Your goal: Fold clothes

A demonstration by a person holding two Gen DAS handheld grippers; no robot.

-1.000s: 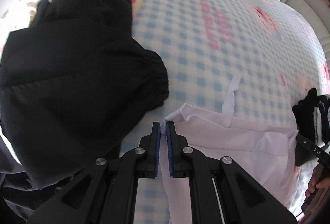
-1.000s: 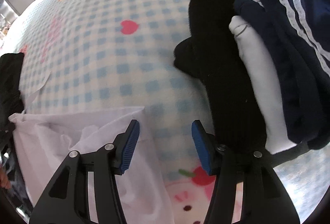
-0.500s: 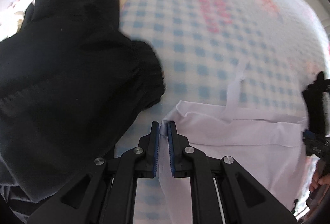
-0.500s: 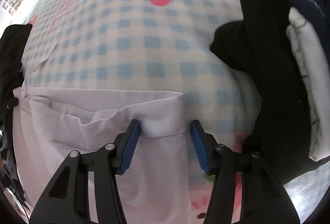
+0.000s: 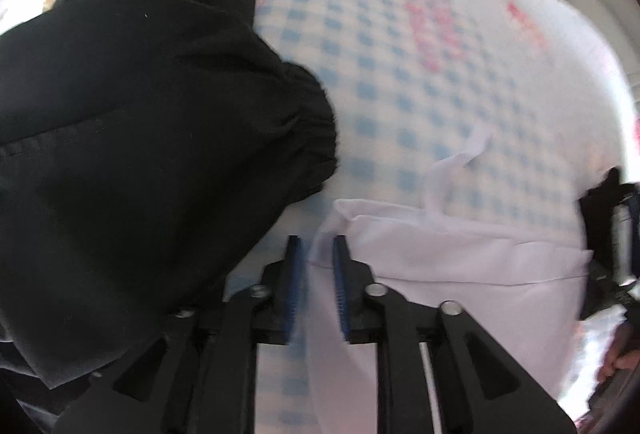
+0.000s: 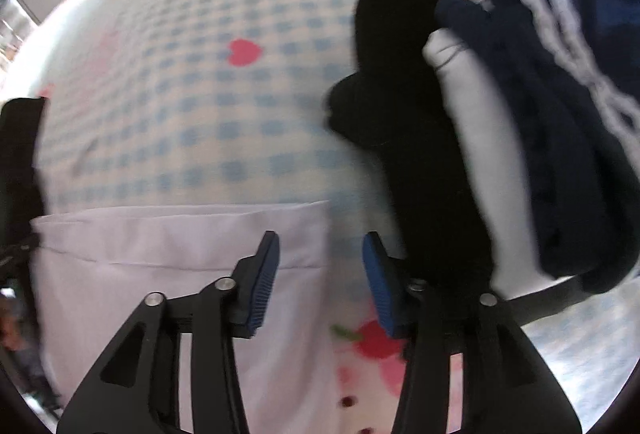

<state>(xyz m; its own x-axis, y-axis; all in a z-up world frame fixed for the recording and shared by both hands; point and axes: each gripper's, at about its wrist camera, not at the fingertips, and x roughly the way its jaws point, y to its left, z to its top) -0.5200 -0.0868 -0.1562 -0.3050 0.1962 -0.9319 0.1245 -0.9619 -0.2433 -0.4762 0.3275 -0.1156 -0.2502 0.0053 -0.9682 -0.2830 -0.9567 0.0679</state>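
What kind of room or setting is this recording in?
Probably a bedroom at home: clothes lie on a soft blue-and-white checked bedspread with pink cartoon prints, with a folded stack of dark and white garments and a bulky black jacket beside a white garment.

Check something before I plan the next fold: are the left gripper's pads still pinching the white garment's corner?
Apart. Left wrist view: left gripper has just opened; the white garment corner sits loose between its blue pads.

Black jacket (image 5: pixel 132 138) runs off the left wrist view's left and bottom edges — full shape can't be told. Folded stack (image 6: pixel 532 138) is cut by the right wrist view's right edge, its lower layers hidden. Both views are motion-blurred; a person's fingers (image 5: pixel 618 362) show only partly at the left wrist view's right rim, and the white garment (image 6: pixel 168 274) passes under the gripper arms.
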